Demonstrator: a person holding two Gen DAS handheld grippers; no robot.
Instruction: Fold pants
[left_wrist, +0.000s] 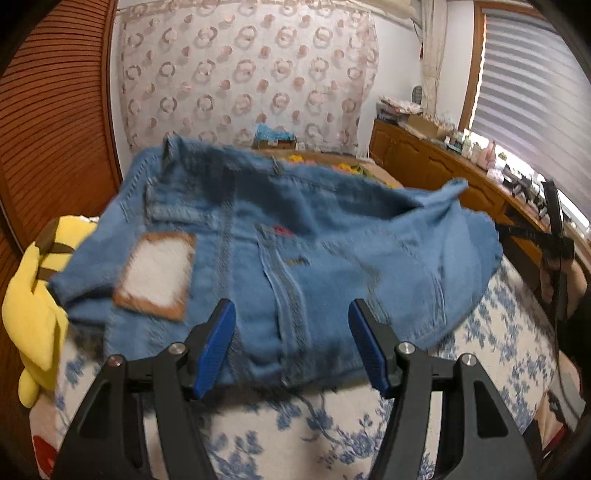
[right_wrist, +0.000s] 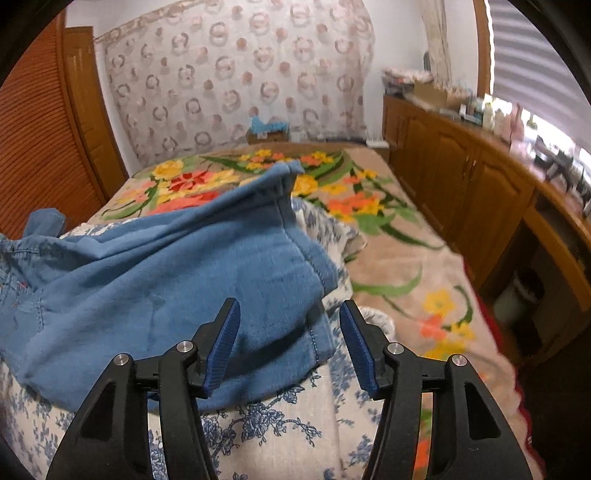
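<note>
My blue denim pants (left_wrist: 280, 236) lie crosswise, waistband left, on the blue-floral white bedspread (left_wrist: 295, 424); my left tongs (left_wrist: 293, 345) and right tongs (right_wrist: 290, 345) gape, gripping nothing

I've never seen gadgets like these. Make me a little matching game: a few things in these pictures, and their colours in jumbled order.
Things:
1. pants
2. plush toy
3. tong pads
4. cabinets

Colours:
A. yellow
B. brown wood
C. light blue denim
D. dark blue

Pairs: 1-C, 2-A, 3-D, 4-B
</note>
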